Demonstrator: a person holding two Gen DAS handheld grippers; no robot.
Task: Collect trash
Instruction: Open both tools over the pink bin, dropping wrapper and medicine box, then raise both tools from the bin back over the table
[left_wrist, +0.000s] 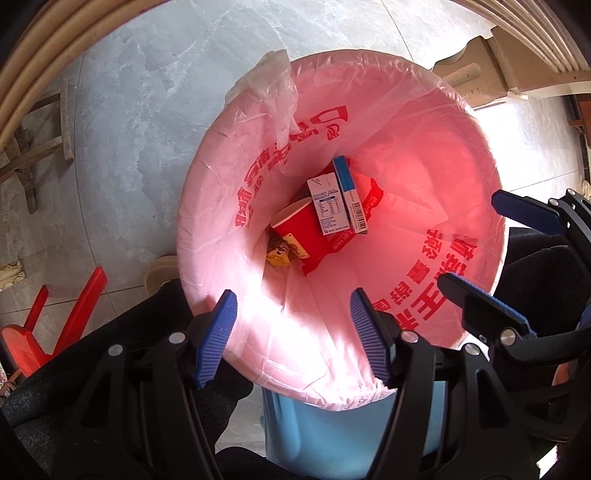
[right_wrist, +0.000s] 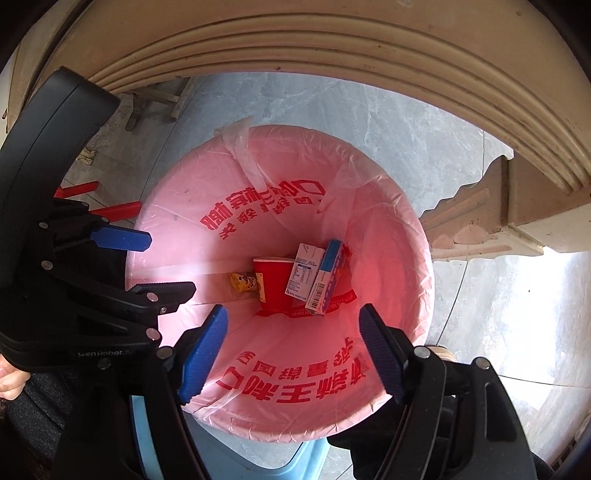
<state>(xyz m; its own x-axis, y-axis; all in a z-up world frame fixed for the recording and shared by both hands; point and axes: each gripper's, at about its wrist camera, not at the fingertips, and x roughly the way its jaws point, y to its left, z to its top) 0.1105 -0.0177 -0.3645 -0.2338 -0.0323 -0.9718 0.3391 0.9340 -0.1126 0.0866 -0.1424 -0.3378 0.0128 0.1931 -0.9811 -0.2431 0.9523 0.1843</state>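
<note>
Bin: a light blue waste bin (left_wrist: 332, 424) stands on grey marble floor tiles (left_wrist: 147, 110), lined with a pink plastic bag (left_wrist: 424, 166) printed in red characters.
Trash: at the bottom of the bag lie a red paper cup (left_wrist: 295, 229), a white carton (left_wrist: 327, 205), a blue-and-white box (left_wrist: 351, 195) touching the carton, and a yellow wrapper (left_wrist: 277, 256) beside the cup.
Left gripper (left_wrist: 293, 334): points down over the near rim, blue pads apart, nothing between them.
Right gripper (right_wrist: 291, 354): points down into the bin, jaws apart and empty.
Surroundings: a beige ridged furniture edge (right_wrist: 332, 55) curves above; a red plastic object (left_wrist: 55, 325) lies on the floor by the bin.
</note>
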